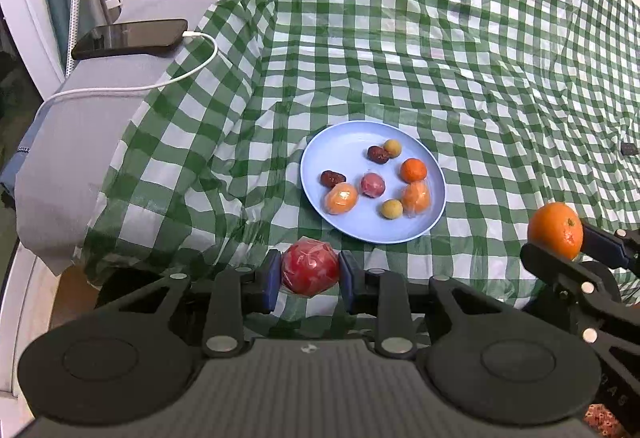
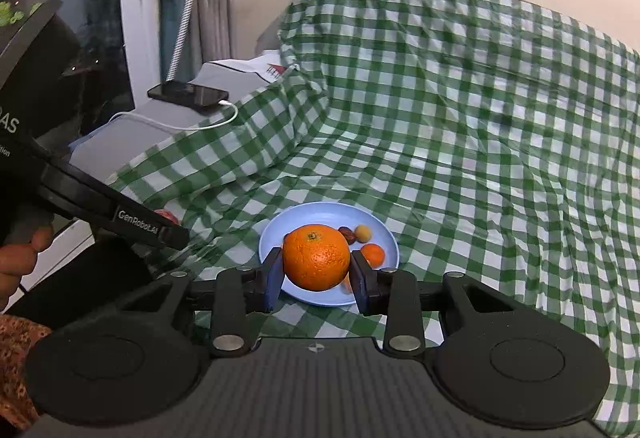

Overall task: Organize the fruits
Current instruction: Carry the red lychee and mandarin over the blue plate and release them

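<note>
A red fruit wrapped in clear film [image 1: 310, 266] is clamped between the blue pads of the left gripper [image 1: 310, 276], whose jaws are spread only as wide as the fruit, one pad pressed against each side. The fruit is held just short of the near rim of a light blue plate [image 1: 344, 153], which lies on a green and white checked cloth [image 1: 440, 37].

A large orange [image 2: 316, 257] is gripped in the same way by the right gripper [image 2: 317, 274], the jaws being parted by the width of the fruit and both pads set against its skin. In the right wrist view the orange is seen in front of the plate [image 2: 320, 211], so that much of the dish is hidden behind it; whether it is over the plate or short of it cannot be told. In the left wrist view the same orange [image 1: 555, 224] and gripper [image 1: 560, 250] are seen to the right of the plate, off its rim.

On the plate smaller fruits are gathered: a bare mandarin [image 1: 413, 170], two film-wrapped orange fruits [image 1: 341, 198], a reddish wrapped fruit [image 1: 372, 184], two small yellow fruits [image 1: 391, 208] and two dark red dates [image 1: 333, 178].

A black phone [image 1: 130, 37] with a white cable [image 1: 192, 71] plugged into it rests on a grey surface left of the cloth, well apart from the plate.
</note>
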